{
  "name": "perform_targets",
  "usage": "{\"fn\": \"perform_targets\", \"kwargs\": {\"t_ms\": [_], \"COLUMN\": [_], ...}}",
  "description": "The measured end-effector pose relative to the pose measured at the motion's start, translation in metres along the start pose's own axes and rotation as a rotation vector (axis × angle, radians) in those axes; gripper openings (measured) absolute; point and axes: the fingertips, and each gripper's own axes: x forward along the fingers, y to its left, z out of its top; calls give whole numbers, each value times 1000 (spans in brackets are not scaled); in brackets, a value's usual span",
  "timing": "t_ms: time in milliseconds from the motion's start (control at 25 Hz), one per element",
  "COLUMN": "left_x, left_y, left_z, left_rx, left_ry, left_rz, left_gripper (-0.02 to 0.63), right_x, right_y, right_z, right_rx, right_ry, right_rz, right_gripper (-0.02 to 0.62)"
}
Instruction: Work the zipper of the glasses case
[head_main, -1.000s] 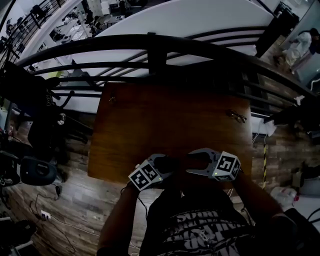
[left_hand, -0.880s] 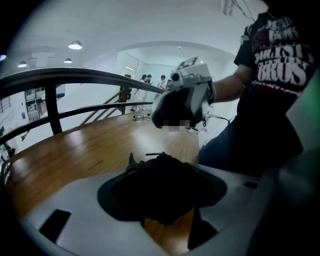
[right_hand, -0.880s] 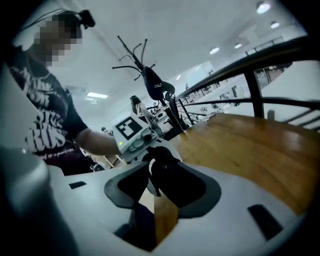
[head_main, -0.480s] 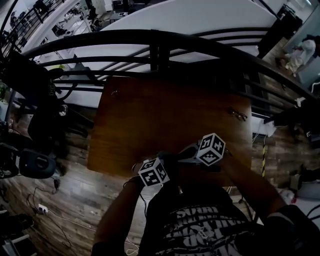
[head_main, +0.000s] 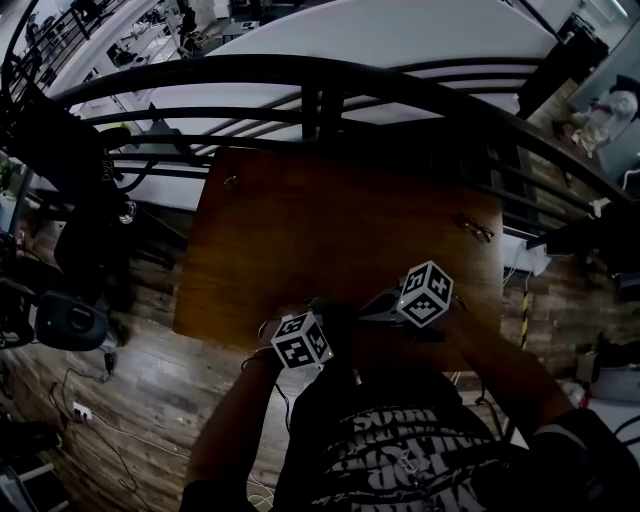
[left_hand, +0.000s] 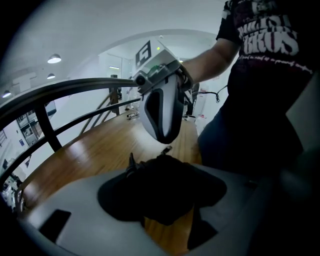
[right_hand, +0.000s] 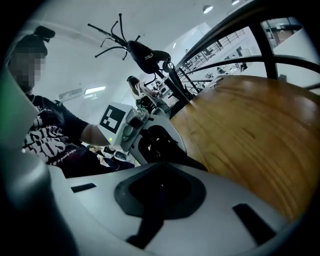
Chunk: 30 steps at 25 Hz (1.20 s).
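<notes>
- Currently the left tool (head_main: 322, 318) grips the black glasses case (left_hand: 165, 192) across its width, at the near edge of the brown wooden tabletop (head_main: 330, 220).
- The right tool (left_hand: 163, 136) has just been closing. Its jaws now meet at the case's small metal zipper pull (left_hand: 165, 149); whether they pinch it cannot be told.
- Beyond both tools the tabletop runs open to the black metal railing (head_main: 310, 85) along its far edge.
- A small metallic thing (head_main: 474, 231) lies well apart, near the right edge.
</notes>
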Motion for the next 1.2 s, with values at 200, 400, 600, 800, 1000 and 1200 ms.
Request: {"fn": "perform_targets", "kwargs": {"t_ms": [200, 400, 600, 800, 1000, 1200], "left_x": [-6, -4, -7, -5, -5, -3], "left_y": [0, -7, -6, -5, -3, -7], "left_z": [4, 6, 3, -5, -6, -9], "left_rx": [16, 95, 112, 68, 62, 45], "left_ry": [-18, 39, 66, 59, 41, 35], "left_rz": [3, -13, -2, 2, 17, 9], "left_gripper": [262, 262, 262, 262, 262, 261], "right_x": [-4, 5, 15, 17, 14, 17], "right_y": [5, 16, 11, 14, 11, 4], "right_z": [4, 7, 8, 5, 4, -5], "right_rx": [-27, -123, -165, -177, -84, -57], "right_ry": [-77, -27, 11, 24, 9, 55], "right_rz": [-1, 7, -49, -69, -55, -88], "right_gripper": [-2, 64, 86, 18, 0, 0]}}
